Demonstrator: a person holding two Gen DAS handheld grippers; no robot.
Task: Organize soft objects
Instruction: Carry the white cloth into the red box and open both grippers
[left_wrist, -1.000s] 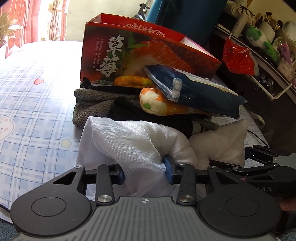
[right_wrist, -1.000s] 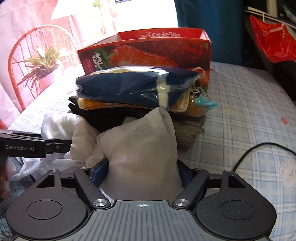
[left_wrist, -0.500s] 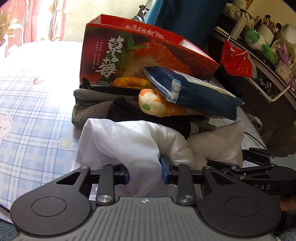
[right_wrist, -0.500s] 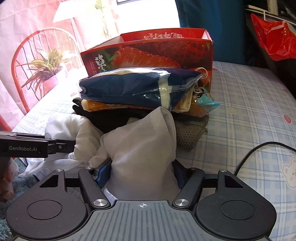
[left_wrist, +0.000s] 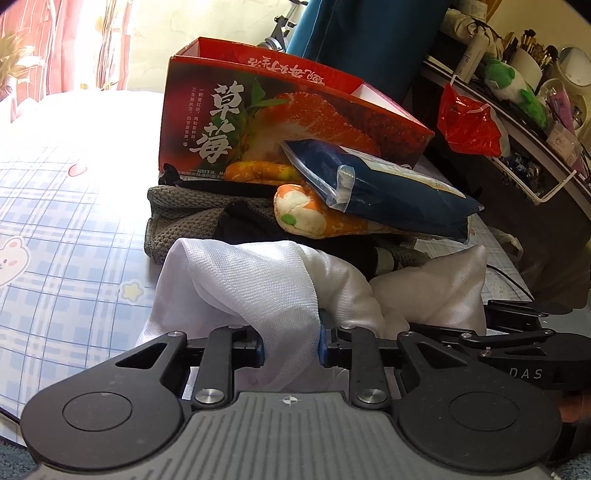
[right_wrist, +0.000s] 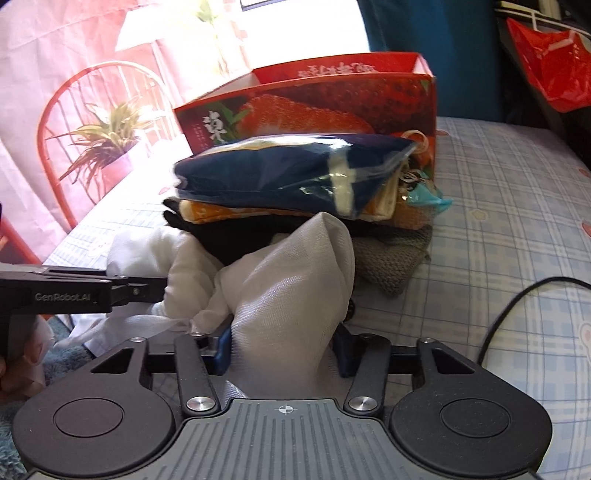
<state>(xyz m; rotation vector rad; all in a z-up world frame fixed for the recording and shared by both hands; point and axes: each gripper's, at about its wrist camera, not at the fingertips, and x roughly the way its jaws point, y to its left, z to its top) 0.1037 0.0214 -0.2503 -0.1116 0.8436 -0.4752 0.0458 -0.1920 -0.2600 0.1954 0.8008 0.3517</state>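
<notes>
Checked bedding (left_wrist: 55, 229) lies under both tongs. Left gripper (left_wrist: 290, 345) and right gripper (right_wrist: 282, 349) each clamp a bunch of the white cloth (left_wrist: 258, 280). Just ahead, a blue packet (right_wrist: 280, 173) tops the pile before the strawberry box (left_wrist: 258, 110); lifting could drag it off.

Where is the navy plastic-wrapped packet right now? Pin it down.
The navy packet lies on top of the pile, resting on the orange plush toy, directly before the red strawberry box; both wrist views show it mid-frame.
</notes>
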